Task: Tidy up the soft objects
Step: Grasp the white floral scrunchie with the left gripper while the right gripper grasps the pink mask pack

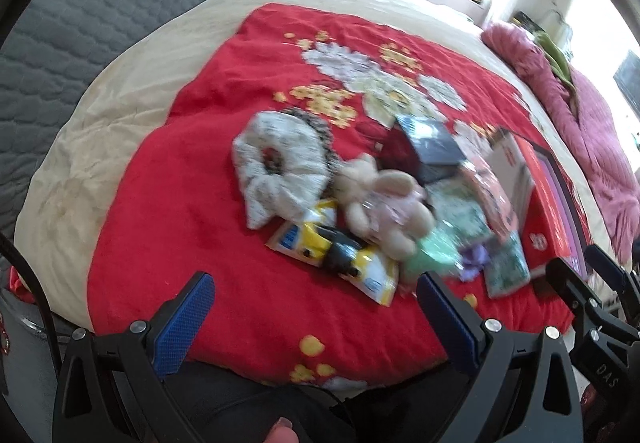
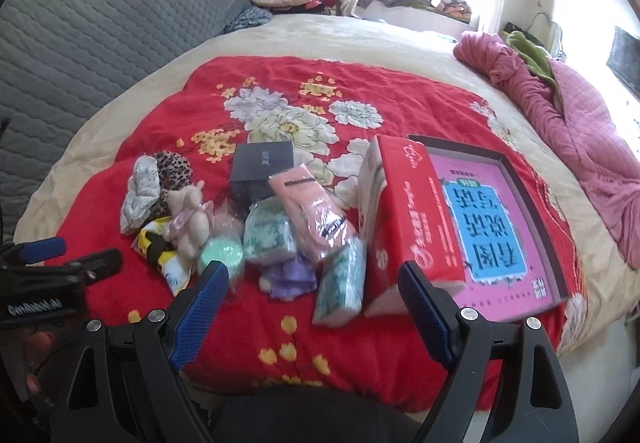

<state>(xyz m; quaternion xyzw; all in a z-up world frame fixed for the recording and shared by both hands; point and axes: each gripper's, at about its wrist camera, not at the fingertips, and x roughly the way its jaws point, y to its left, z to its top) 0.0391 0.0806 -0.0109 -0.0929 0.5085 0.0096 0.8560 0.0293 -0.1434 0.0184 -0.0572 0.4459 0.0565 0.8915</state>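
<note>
A pile of soft things lies on the red floral blanket [image 1: 208, 179] [image 2: 400, 111]: a white scrunchie [image 1: 280, 167] [image 2: 140, 195], a leopard scrunchie [image 2: 174, 167], a beige plush bunny [image 1: 384, 207] [image 2: 190, 219], a yellow packet [image 1: 344, 263] [image 2: 164, 255], a green puff [image 2: 222, 253], tissue packs [image 2: 268, 231] [image 2: 342, 283] and a pink pack [image 2: 312, 211]. My left gripper [image 1: 316, 311] is open and empty above the blanket's near edge, short of the yellow packet. My right gripper [image 2: 314, 303] is open and empty, just before the tissue pack.
A red box [image 2: 408, 215] stands right of the pile, beside a dark tray with a pink book [image 2: 492, 219]. A black box [image 2: 264, 167] sits behind the pile. A pink quilt [image 2: 568, 103] lies at the right. A grey headboard [image 2: 100, 23] is at the left.
</note>
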